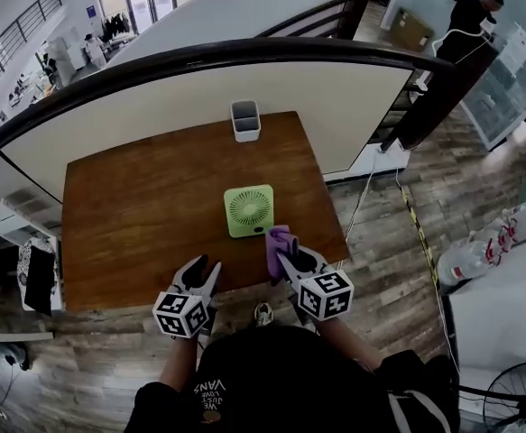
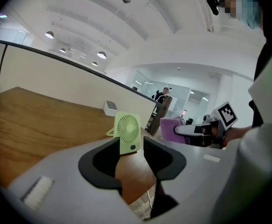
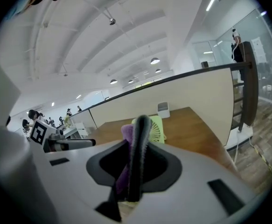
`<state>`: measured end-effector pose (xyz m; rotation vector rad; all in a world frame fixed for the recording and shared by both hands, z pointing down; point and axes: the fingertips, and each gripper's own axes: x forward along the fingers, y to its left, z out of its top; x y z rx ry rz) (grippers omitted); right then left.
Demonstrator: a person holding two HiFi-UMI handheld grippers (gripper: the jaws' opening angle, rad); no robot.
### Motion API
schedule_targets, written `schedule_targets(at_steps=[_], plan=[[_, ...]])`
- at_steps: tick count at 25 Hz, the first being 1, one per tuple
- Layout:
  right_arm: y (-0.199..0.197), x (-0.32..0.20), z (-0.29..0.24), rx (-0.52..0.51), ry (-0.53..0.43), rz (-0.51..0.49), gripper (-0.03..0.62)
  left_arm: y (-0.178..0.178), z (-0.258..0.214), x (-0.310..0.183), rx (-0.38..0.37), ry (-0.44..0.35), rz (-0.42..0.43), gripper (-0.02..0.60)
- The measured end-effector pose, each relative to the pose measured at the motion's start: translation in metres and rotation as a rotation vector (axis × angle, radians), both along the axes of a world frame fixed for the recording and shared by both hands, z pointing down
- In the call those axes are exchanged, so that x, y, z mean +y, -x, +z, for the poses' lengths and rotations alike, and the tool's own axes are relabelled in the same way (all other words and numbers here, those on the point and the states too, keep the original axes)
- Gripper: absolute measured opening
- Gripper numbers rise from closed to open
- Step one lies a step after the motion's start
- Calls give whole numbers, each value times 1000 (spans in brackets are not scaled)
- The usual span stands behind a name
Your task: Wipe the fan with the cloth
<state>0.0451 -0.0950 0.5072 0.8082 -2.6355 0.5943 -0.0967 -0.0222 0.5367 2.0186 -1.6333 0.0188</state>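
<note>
A small light-green square fan (image 1: 248, 210) stands on the wooden table (image 1: 136, 215), near its front edge. My right gripper (image 1: 289, 256) is shut on a purple cloth (image 1: 279, 242), held just right of the fan's near corner. In the right gripper view the cloth (image 3: 125, 141) is pinched between the dark pads, with the fan (image 3: 158, 127) behind it. My left gripper (image 1: 207, 270) hovers at the table's front edge, left of the fan, with its jaws apart and nothing between them. The left gripper view shows the fan (image 2: 128, 132) upright ahead of the jaws.
A white open-top container (image 1: 244, 120) stands at the table's far edge, against a low partition wall (image 1: 244, 88). Wood floor lies right of the table, with a cable (image 1: 362, 197) on it. A person (image 1: 466, 16) stands far off at the upper right.
</note>
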Motion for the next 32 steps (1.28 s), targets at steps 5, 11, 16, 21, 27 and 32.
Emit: schedule_targets(at_steps=[5, 11, 16, 21, 27, 32], plan=[[6, -27, 4, 13, -35, -47, 84, -3, 3, -18, 12, 13, -27, 144], [24, -42, 11, 30, -50, -32, 84, 8, 28, -36, -8, 70, 28, 147], [42, -49, 13, 50, -66, 8, 84, 18, 47, -57, -34, 112, 143, 156], [59, -53, 17, 68, -86, 37, 84, 24, 59, -79, -28, 131, 249, 158], [75, -54, 20, 92, -119, 51, 84, 19, 77, -99, -36, 157, 357, 158], [86, -55, 20, 106, -140, 52, 84, 11, 86, -107, -20, 170, 413, 157]])
